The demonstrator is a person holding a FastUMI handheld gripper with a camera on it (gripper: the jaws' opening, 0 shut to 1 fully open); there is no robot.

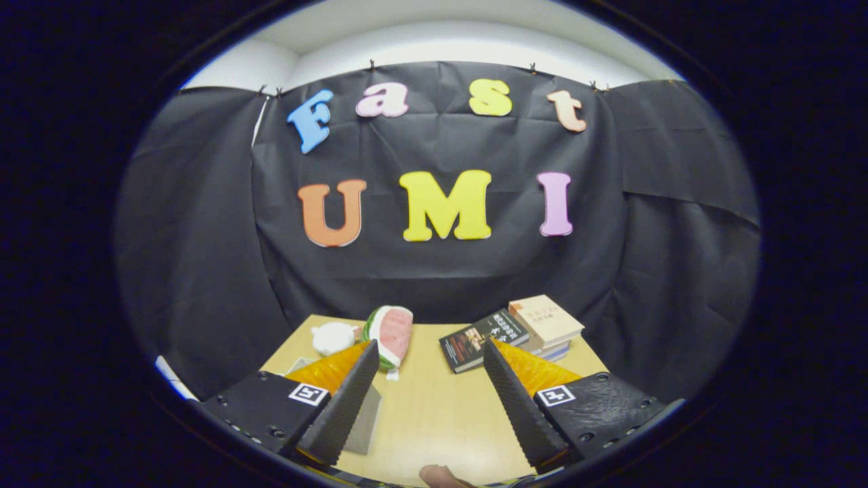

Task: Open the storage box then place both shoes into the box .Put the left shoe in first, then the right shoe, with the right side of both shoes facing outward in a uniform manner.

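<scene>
Holds the claw (430, 344) high over the bench (434, 427), fingers spread wide, gripping nothing. Looks like a start pose: raised and tilted level for a broad look at the far edge, not at anything close below.

Sees a melon slice (392, 333) and a white toy (332, 337) beyond the fingertips, set back near the cloth wall. Sees books (515, 332) stacked at the far corner on the other side, one dark cover leaning off the pile. Judging by the task, treats all of these as clutter, pushed back to leave the middle of the bench free for work.

Catches a grey slab (366, 423) just behind one finger, touching the bench, mostly hidden. Could be an edge of the box; cannot tell. Catches a small rounded tip (439, 476) at the near edge between the fingers; cannot tell whether shoe or hand.

Places the task at its very beginning, box lid not yet touched. Calls for tipping down and toward the near side, keeping the fingers apart for the lid.
</scene>
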